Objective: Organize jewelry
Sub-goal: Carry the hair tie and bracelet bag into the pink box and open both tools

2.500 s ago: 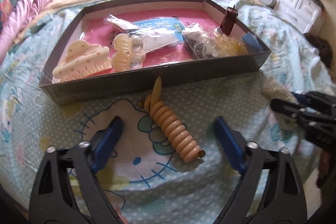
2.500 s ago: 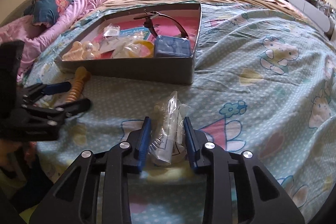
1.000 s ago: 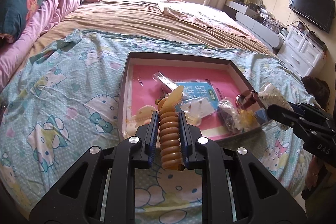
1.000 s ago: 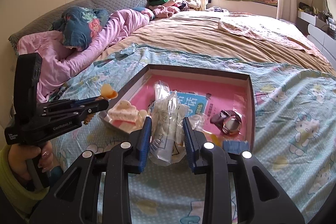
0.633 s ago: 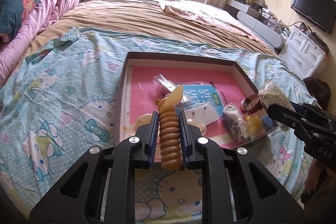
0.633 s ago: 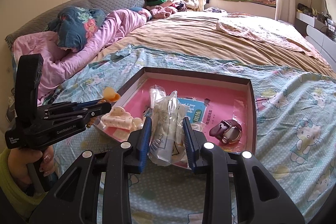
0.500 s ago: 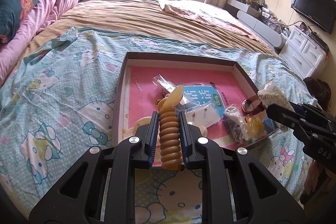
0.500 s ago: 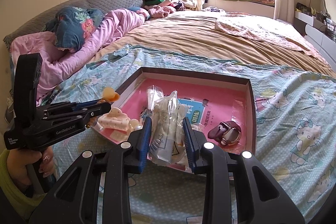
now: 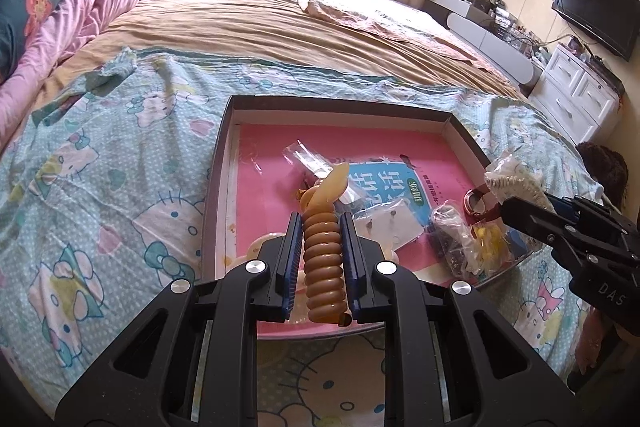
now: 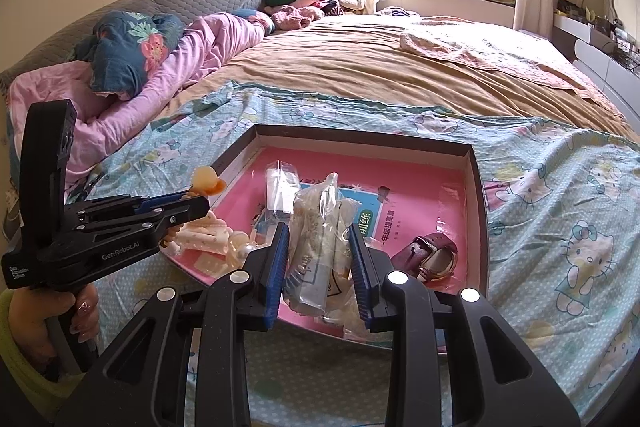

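Two black plastic grippers with ribbed blue pads hang over the near edge of a shallow grey cardboard tray (image 9: 219, 163) lined in glossy pink, which lies on a bedspread (image 9: 100, 195) printed with cartoon cats. The left gripper (image 9: 320, 259) is closed tight on one amber spiral hair tie (image 9: 322, 255), a chunky coil of smooth ridged plastic ending in a flat petal-shaped tip, held above the tray's near-left corner. The right gripper (image 10: 318, 267) is clamped, its pads a little apart, on one crinkled clear plastic bag (image 10: 316, 231) of pale items, above the tray's near edge. Inside the tray lie one cream claw clip (image 10: 202, 233), one watch (image 10: 430, 255) with a maroon strap, and several small clear packets.
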Motion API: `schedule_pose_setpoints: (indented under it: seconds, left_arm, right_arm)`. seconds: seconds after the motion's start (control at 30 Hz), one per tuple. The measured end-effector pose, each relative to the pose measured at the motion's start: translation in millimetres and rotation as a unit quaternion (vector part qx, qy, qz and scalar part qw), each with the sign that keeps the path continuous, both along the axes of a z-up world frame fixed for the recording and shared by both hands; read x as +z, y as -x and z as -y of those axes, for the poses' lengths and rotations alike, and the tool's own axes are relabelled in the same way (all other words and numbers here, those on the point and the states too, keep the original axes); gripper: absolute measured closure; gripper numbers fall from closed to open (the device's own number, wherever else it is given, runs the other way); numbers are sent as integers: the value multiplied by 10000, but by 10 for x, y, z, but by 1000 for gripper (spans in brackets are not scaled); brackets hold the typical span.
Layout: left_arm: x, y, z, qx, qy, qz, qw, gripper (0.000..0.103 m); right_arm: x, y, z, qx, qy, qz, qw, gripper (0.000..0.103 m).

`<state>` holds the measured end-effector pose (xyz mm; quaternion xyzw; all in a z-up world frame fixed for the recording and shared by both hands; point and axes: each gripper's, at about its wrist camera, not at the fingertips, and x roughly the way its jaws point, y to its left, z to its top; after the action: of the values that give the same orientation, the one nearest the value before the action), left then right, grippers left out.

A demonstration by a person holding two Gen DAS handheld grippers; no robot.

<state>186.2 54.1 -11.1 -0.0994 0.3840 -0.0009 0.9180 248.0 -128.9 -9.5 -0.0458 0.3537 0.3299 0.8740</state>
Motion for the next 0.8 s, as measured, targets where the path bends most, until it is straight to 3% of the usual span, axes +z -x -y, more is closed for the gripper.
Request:
schedule_pose_setpoints:
  seconds: [0.2, 0.37, 0.8]
  left_arm:
    - [31, -100, 6, -185, -134, -93, 9997, 91]
    - [-17, -200, 112, -479, -462, -222, 9975, 91]
    - [-226, -245, 87, -592, -336, -422, 9968, 91]
  right_arm:
    - [-46, -46, -61, -59, 64, -74, 9999, 75]
    - [-95, -92, -130, -89, 164, -102, 9998, 74]
    - [-295, -127, -277, -57, 371, -276, 9989, 74]
